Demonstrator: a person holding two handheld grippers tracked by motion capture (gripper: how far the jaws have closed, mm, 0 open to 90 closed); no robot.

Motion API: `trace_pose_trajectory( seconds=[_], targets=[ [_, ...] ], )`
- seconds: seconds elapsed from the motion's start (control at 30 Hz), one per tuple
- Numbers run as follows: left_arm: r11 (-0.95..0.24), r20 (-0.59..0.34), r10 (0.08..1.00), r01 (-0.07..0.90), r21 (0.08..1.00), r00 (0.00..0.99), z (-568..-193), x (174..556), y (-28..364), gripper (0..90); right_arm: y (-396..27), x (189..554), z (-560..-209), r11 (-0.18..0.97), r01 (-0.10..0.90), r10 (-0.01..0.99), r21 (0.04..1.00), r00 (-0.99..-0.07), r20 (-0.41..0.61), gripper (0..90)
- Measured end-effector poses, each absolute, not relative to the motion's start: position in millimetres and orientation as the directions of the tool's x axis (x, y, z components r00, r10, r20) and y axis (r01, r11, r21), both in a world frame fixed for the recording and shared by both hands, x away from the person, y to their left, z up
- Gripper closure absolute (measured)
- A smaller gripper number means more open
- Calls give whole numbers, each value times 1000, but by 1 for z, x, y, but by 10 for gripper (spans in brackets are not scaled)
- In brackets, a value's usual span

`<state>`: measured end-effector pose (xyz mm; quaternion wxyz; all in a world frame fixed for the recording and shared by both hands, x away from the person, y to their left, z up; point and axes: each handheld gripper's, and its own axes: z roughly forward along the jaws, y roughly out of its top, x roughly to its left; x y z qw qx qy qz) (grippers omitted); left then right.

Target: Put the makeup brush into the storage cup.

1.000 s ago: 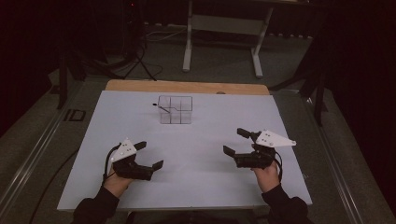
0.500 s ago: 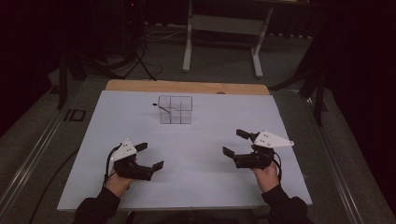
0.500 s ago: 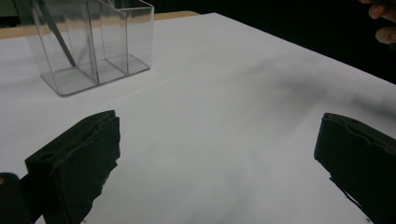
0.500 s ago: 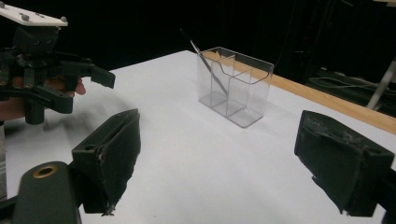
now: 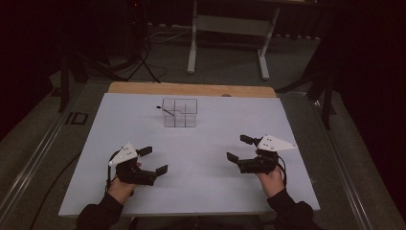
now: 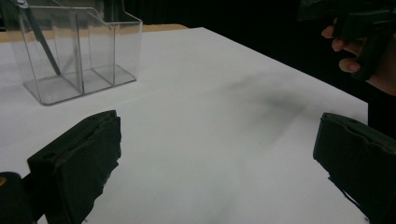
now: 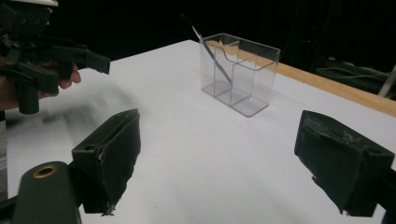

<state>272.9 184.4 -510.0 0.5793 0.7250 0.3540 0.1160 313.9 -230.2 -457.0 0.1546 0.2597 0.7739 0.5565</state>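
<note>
Fingers (image 7: 107,163) of both grippers stand released over the bare white desk (image 5: 201,158), likely resting between steps, the next move being a forward reach toward the clear organizer (image 5: 179,113) holding a thin tool (image 5: 166,111).

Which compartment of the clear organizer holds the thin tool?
The far-left compartment of the clear organizer: the thin tool leans out over its left rim. The other compartments look empty.

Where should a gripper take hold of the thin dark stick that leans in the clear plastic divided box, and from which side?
Probably the upper end of the thin dark stick, coming from above. It leans out over the rim of the clear plastic divided box, whose walls enclose its lower part. Both grippers are open.
</note>
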Motion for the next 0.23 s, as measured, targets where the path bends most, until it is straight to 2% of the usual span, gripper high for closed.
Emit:
trace_pose_trajectory(
  seconds=[0.23],
  targets=[
    [-53, -255, 651, 378, 924, 715, -509, 273, 186, 14, -230, 315, -459, 254, 239, 577, 937, -815, 51, 142]
  ],
)
